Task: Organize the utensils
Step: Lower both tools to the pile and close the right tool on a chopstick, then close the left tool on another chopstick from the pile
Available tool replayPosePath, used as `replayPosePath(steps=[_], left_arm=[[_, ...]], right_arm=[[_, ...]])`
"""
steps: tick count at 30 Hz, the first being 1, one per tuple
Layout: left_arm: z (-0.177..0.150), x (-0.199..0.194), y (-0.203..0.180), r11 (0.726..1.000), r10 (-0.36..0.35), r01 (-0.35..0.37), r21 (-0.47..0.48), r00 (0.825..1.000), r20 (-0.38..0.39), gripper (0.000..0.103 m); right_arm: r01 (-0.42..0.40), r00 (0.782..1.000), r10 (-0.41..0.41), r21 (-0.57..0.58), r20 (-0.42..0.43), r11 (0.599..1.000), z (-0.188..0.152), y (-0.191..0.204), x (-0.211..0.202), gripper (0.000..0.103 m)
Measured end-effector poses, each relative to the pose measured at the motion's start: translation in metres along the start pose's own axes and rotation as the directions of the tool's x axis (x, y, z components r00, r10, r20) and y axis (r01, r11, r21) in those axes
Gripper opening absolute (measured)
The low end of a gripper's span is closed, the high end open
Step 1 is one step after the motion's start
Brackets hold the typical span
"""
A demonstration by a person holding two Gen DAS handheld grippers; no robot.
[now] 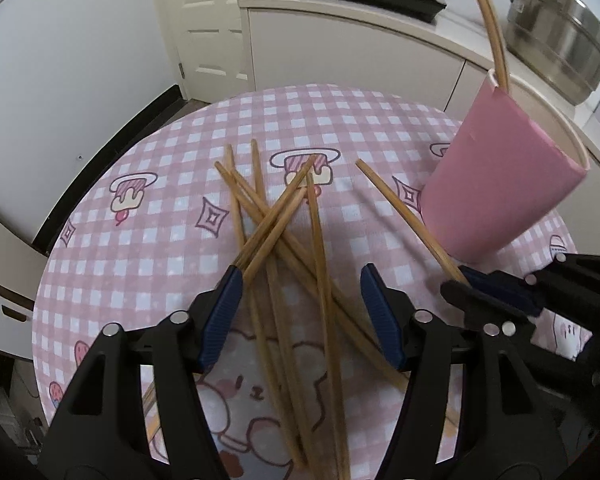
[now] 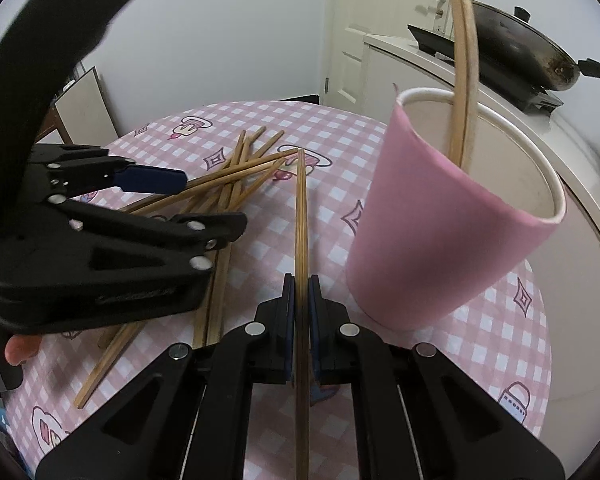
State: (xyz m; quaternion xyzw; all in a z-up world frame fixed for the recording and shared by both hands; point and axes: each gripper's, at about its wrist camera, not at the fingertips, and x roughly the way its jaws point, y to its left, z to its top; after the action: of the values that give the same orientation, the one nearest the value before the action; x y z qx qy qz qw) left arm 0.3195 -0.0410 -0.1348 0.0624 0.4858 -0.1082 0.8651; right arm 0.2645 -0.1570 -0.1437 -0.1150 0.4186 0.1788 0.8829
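1. The right gripper (image 2: 300, 284) is clenched on a single wooden chopstick (image 2: 301, 216), which runs straight forward between its blue pads and ends over the pink checked tablecloth (image 2: 268, 120).
2. The left gripper (image 1: 300, 276) stands released, its two blue-padded fingers (image 1: 222, 316) spread wide over a loose pile of chopsticks (image 1: 276, 220); from the right wrist view it shows at the left edge, low above the same pile (image 2: 228, 184).
3. The pile lies crisscrossed on the tablecloth (image 1: 148, 152), in the middle of the round table, with several sticks running back beneath the left gripper.
4. A pink paper cup (image 2: 440, 216) stands on the cloth just right of the held chopstick; in the left wrist view it (image 1: 500, 176) sits right of the pile.
5. One chopstick (image 2: 464, 60) already stands in the cup, leaning on its rim and rising out of frame.
6. Behind the table a white counter (image 1: 340, 36) carries a dark wok (image 2: 516, 52) and a steel pot (image 1: 560, 36).
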Motion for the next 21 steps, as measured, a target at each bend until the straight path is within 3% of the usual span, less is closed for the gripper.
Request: replayPosePath(steps=[3, 5, 12, 13, 18, 21], left_arm=[[0.004, 0.003, -0.006, 0.999, 0.036, -0.036, 0.018, 0.999, -0.002, 0.048], [0.007, 0.004, -0.007, 1.0, 0.026, -0.026, 0.009, 1.0, -0.014, 0.034], [0.012, 0.014, -0.009, 0.999, 0.037, -0.037, 0.004, 0.998, -0.046, 0.033], [0.012, 0.015, -0.009, 0.999, 0.045, -0.045, 0.003, 0.998, -0.046, 0.027], [0.012, 0.015, -0.009, 0.999, 0.039, -0.039, -0.011, 0.999, -0.028, 0.02], [0.009, 0.007, -0.006, 1.0, 0.029, -0.029, -0.009, 0.999, -0.019, 0.006]], right_arm=[[-0.005, 1.0, 0.005, 0.006, -0.003, 1.0, -0.001, -0.002, 0.002, 0.005], [-0.011, 1.0, 0.011, 0.006, -0.004, 1.0, -0.002, -0.002, 0.004, 0.005], [-0.016, 1.0, 0.016, 0.011, 0.001, 1.0, -0.002, -0.004, 0.002, 0.005], [-0.015, 1.0, 0.015, 0.011, 0.0, 1.0, -0.003, -0.004, 0.002, 0.005], [-0.012, 1.0, 0.012, 0.009, -0.006, 1.0, -0.003, -0.004, 0.003, 0.005], [-0.01, 1.0, 0.01, 0.007, -0.01, 1.0, -0.003, -0.003, 0.002, 0.005]])
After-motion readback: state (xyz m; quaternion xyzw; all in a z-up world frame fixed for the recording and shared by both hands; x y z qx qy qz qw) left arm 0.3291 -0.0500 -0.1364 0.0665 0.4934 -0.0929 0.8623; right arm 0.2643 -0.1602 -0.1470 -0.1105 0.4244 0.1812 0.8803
